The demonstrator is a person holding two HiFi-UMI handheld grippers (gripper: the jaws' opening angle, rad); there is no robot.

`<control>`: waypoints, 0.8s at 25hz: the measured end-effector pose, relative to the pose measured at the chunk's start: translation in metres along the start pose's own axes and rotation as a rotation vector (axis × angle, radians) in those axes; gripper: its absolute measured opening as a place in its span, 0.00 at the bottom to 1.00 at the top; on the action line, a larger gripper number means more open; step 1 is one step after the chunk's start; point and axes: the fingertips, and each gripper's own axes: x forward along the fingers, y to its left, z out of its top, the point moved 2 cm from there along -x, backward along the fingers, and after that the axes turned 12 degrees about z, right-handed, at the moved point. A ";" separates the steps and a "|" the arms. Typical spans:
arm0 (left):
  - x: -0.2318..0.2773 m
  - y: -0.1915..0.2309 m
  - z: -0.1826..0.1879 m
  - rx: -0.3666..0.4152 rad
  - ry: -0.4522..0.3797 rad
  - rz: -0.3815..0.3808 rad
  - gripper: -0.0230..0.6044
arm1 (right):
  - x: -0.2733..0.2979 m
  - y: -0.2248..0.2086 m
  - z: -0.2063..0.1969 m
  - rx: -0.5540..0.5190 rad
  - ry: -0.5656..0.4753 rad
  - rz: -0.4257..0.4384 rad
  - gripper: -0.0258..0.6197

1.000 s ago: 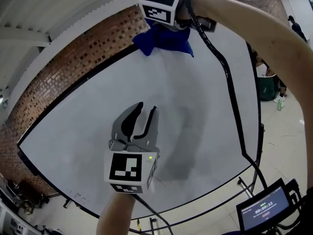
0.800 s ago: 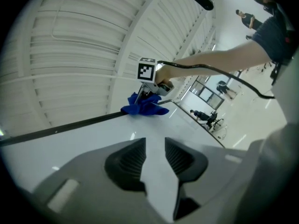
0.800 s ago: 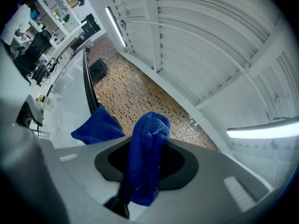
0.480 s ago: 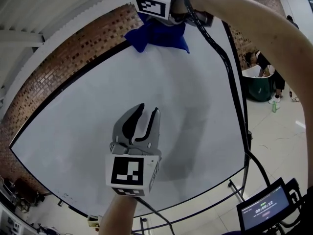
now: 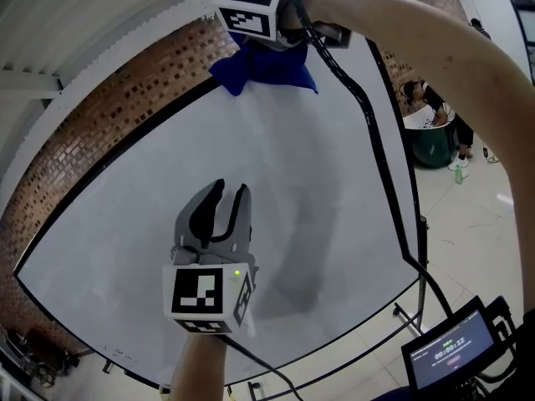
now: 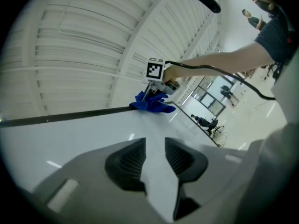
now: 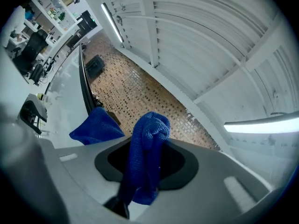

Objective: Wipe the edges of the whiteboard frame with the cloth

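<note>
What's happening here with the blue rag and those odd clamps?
A person holds a clamp tool in each hand. The right gripper is shut on a blue cloth, holding it at the black top edge of the whiteboard frame. The left gripper hovers empty, jaws apart, before the whiteboard.

Cloth [image 6: 152, 104] sits on top edge of whiteboard frame [image 6: 70, 115].

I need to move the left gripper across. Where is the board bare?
The whiteboard is bare all round the left gripper, up to the frame and the cloth. Crowded only at the top edge, where the right gripper holds it.
</note>
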 end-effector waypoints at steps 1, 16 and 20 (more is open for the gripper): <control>0.002 -0.003 0.002 -0.011 -0.009 -0.006 0.24 | 0.000 -0.002 -0.003 -0.003 0.015 -0.010 0.25; 0.007 -0.027 -0.016 0.010 -0.050 -0.052 0.24 | -0.002 -0.027 -0.025 0.007 0.080 -0.087 0.25; 0.008 -0.018 -0.016 0.036 -0.059 -0.036 0.24 | -0.002 -0.033 -0.023 -0.002 0.085 -0.114 0.25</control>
